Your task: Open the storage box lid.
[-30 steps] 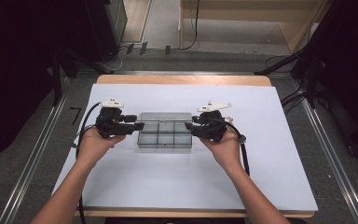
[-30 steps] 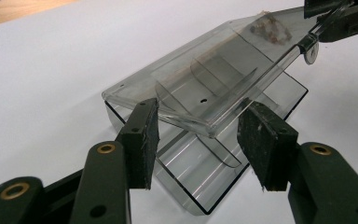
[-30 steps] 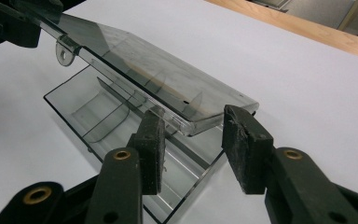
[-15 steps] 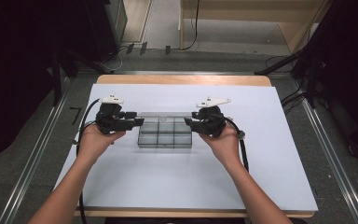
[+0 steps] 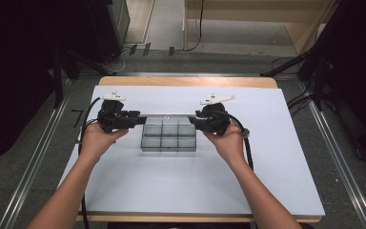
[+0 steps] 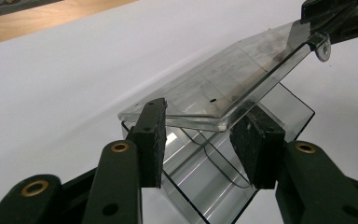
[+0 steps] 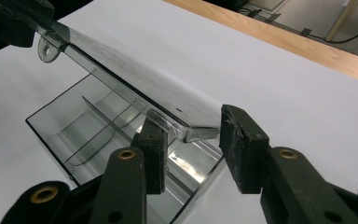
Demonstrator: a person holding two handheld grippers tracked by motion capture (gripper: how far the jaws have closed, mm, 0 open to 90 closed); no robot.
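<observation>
Two hands met over a clear compartment box [image 5: 167, 143] near the middle of the white table sheet [image 5: 267, 181], its hinged lid [image 6: 223, 88] raised off the tray. The left gripper [image 5: 134, 119] had just been closing, its pads flanking the lid's end, whether pressing cannot be told; the right gripper [image 7: 191, 140] stood narrowed around the opposite end, one pad apart. The lid was apparently being swung; both ends must travel together. Bare sheet lay all around, the wooden table edge [image 5: 186, 81] beyond.
</observation>
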